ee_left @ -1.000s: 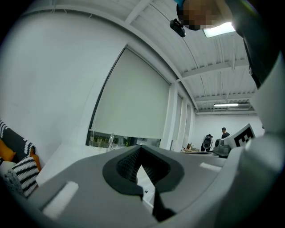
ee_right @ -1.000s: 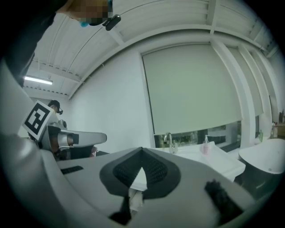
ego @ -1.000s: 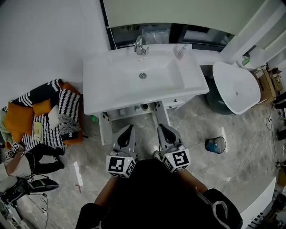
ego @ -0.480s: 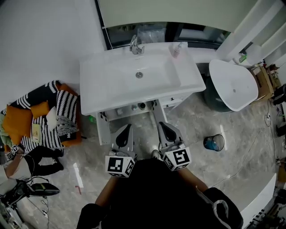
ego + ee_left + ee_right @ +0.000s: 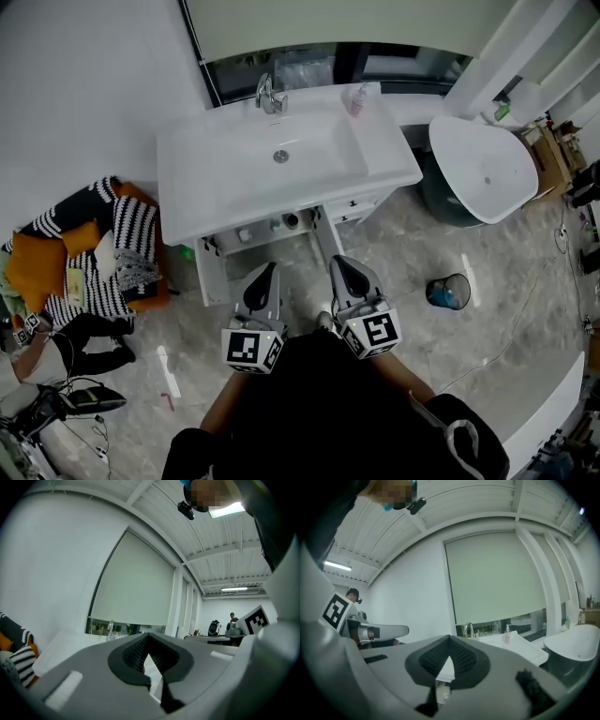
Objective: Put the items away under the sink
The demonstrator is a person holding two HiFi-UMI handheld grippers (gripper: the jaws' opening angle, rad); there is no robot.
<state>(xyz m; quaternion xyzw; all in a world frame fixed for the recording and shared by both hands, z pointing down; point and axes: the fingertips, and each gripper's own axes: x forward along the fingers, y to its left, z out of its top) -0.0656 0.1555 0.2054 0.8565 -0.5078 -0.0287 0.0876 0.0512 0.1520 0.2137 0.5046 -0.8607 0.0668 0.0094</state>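
Roughly, by size. The white sink (image 5: 234,178) filled the upper middle of the head view. Its under-cupboard (image 5: 272,228) stood open at the front, and a few small things lay inside, too small to name. A white bathtub (image 5: 483,173) stood just to the right of the sink, and striped cushions (image 5: 112,248) lay on the floor to its left.

The 2 claws were held level, side by side and short of the cupboard. The left claw (image 5: 266,274) had its jaws together on nothing. The right claw (image 5: 343,267) was also closed and empty. A blue bin (image 5: 451,292) sat on the floor to the right, near the likely walking line. The faucet (image 5: 267,94) rose at the sink's back edge.

Risks, as judged:
- Neither claw could take anything until it opened. A closed or skewed approach would probably shove the target over.
- The reach ran across the whole basin to the rear edge, so a nudge could send the thing into the bowl or off the back.
- The cupboard opening looked low and already partly stocked, so a careless entry could knock what lay there.
- The bin could be kicked.

The likely item was the soap bottle (image 5: 356,97). It was small, pinkish and slim, with a pale pump top. It stood upright at the sink's back edge, right of the faucet and well apart from both claws. Being tall and narrow, it would probably tip easily.
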